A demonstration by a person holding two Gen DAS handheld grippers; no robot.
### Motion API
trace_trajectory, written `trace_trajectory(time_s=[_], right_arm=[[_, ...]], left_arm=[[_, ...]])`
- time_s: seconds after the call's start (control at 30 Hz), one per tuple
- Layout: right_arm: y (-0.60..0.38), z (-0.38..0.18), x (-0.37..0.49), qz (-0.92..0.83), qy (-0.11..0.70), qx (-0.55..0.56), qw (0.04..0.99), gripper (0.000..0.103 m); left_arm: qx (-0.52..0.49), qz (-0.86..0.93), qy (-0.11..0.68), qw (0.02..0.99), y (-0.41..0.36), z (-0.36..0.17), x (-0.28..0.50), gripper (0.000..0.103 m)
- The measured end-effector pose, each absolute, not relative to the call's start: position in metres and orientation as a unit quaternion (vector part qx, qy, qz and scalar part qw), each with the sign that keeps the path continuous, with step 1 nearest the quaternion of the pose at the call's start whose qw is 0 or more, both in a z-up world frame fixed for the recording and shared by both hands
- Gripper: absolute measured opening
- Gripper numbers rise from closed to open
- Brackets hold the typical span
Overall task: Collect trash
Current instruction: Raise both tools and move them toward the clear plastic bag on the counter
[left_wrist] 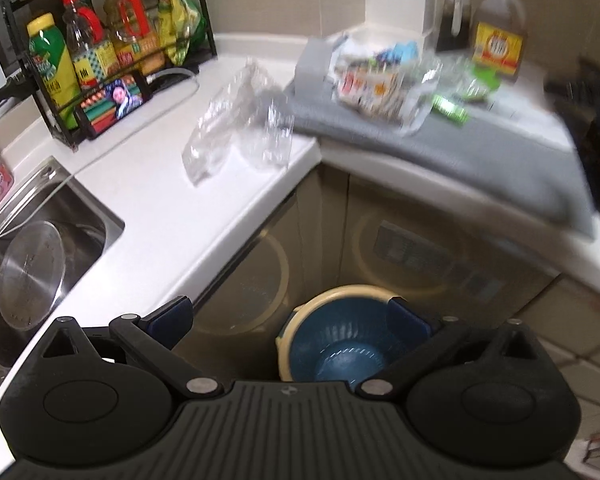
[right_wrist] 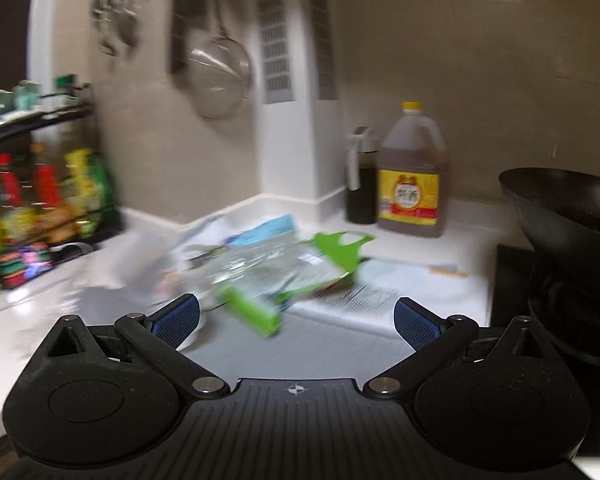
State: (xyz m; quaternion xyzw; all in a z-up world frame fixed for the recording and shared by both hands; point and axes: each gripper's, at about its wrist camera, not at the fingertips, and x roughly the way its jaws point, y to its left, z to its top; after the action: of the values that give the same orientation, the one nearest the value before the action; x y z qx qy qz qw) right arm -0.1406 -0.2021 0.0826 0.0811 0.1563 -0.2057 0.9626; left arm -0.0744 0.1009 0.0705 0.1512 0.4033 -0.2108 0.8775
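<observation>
Left hand-held gripper (left_wrist: 290, 318): fingers spread wide, nothing between them, held above the floor over a blue-lined bin (left_wrist: 342, 344) with a cream rim, which stands before the corner cabinets. Right hand-held gripper (right_wrist: 296, 320): likewise spread and empty, low over the white bench (right_wrist: 440, 252). Trash on the bench: a crumpled clear plastic wrapper (left_wrist: 240, 128) near the corner edge; on a grey mat (left_wrist: 440, 148), a heap of printed packets (left_wrist: 380, 84) and a green wrapper (right_wrist: 256, 312), the latter just ahead of the right fingers. Both views are blurred; finer detail cannot be told
</observation>
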Motion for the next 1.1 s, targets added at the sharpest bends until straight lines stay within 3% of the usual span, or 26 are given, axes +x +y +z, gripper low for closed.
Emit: trace_trajectory(time_s=[0.3, 0.67, 1.1], right_arm=[[-0.151, 0.107, -0.209, -0.169, 0.173, 0.046, 0.969, 0.103], [-0.147, 0.111, -0.211, -0.149, 0.197, 0.070, 0.967, 0.103], [-0.159, 0.097, -0.195, -0.148, 0.238, 0.122, 0.952, 0.103]], left_arm=[[0.123, -0.256, 0.353, 0.892, 0.115, 0.165, -0.106, 0.103], [0.068, -0.274, 0.289, 0.915, 0.136, 0.274, -0.121, 0.103], [0.038, -0.260, 0.213, 0.941, 0.158, 0.322, -0.123, 0.103]])
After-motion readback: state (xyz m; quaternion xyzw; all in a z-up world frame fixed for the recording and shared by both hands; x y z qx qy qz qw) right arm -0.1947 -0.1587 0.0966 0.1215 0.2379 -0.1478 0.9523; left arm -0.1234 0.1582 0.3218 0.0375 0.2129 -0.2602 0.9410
